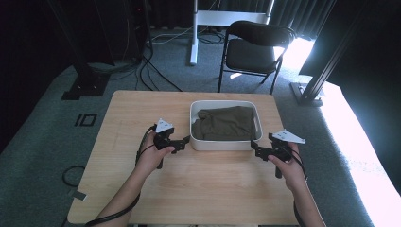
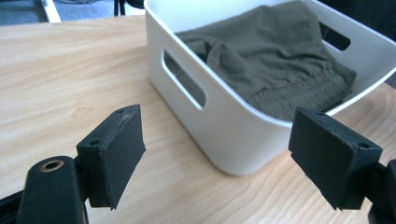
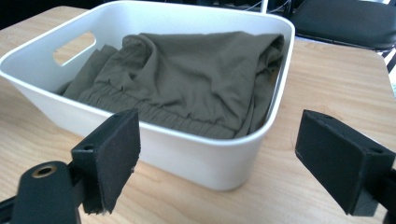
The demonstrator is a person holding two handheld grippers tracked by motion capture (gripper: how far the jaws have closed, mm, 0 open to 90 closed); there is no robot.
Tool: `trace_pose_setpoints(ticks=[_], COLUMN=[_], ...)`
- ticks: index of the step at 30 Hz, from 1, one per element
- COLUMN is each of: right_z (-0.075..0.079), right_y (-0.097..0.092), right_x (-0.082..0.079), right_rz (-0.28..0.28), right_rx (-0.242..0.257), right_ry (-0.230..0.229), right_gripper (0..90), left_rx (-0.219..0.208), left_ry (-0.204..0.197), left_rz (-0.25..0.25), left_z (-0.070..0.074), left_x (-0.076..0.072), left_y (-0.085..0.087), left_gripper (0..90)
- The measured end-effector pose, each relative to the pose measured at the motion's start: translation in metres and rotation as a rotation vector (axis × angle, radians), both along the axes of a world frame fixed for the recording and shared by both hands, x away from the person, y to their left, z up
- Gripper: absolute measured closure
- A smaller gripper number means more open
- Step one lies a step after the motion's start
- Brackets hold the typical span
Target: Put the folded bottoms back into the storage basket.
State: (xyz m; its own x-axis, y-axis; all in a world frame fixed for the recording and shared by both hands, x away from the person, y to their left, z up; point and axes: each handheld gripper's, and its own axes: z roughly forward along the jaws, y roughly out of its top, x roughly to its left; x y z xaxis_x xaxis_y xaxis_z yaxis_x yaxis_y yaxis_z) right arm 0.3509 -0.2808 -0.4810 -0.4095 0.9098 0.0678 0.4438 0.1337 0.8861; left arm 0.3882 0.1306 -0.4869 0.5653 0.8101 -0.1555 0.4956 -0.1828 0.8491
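High view, centre of frame: a white plastic bin (image 1: 225,142) holding a folded olive-green garment (image 1: 223,123) sits on a wooden table (image 1: 123,189). Left gripper (image 1: 188,140) and right gripper (image 1: 253,144) flank its near corners, jaws spread wide, pinching nothing.

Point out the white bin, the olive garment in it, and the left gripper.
white bin (image 2: 219,126), left gripper view, on its near outer wall.
olive garment (image 3: 196,74), right gripper view, on the folded cloth's middle.
left gripper (image 1: 185,141), high view, midway between its open fingertips.
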Motion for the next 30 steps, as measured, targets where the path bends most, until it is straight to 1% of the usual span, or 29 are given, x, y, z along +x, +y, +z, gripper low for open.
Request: trace_pose_setpoints(ticks=[3,4,6,8,9,11,16,18,20,25,29,30], right_z=[-0.005,-0.007,-0.009,-0.015,-0.015,-0.02,-0.029,-0.032,-0.036,-0.045,-0.054,-0.056], right_y=[-0.003,-0.004,-0.005,-0.008,-0.008,-0.01,-0.015,-0.016,-0.018,-0.023,-0.027,-0.028], right_x=[-0.004,-0.006,-0.007,-0.01,-0.01,-0.012,-0.017,-0.018,-0.02,-0.023,-0.026,-0.027], right_rz=[-0.005,-0.006,-0.005,-0.009,-0.009,-0.01,-0.019,-0.023,-0.032,-0.059,-0.077,-0.081], right_rx=[0.001,0.001,0.004,0.004,0.004,-0.001,-0.008,-0.011,-0.023,-0.035,-0.038,-0.045], right_ry=[0.004,0.008,0.012,0.025,0.025,0.038,0.054,0.06,0.068,0.089,0.11,0.115], right_gripper=[13.9,13.9,13.9,13.9,13.9,13.9,13.9,13.9,13.8,13.7,13.7,13.7], left_rx=[0.004,-0.001,0.003,0.006,0.006,0.01,0.02,0.03,0.054,0.074,0.107,0.107], left_ry=[0.001,0.006,0.006,0.007,0.007,0.001,0.0,-0.001,-0.004,-0.004,-0.004,-0.004], left_rz=[0.003,0.011,0.013,0.026,0.026,0.05,0.074,0.079,0.081,0.105,0.115,0.118], left_z=[-0.002,-0.005,-0.006,-0.01,-0.01,-0.012,-0.017,-0.018,-0.02,-0.025,-0.028,-0.029], left_x=[-0.002,-0.004,-0.005,-0.008,-0.008,-0.01,-0.015,-0.017,-0.019,-0.027,-0.032,-0.033], left_y=[0.004,0.007,0.009,0.016,0.016,0.022,0.032,0.035,0.038,0.046,0.053,0.054], left_gripper=[19.5,19.5,19.5,19.5,19.5,19.5,18.4,18.3,18.3,18.3,18.3,18.3])
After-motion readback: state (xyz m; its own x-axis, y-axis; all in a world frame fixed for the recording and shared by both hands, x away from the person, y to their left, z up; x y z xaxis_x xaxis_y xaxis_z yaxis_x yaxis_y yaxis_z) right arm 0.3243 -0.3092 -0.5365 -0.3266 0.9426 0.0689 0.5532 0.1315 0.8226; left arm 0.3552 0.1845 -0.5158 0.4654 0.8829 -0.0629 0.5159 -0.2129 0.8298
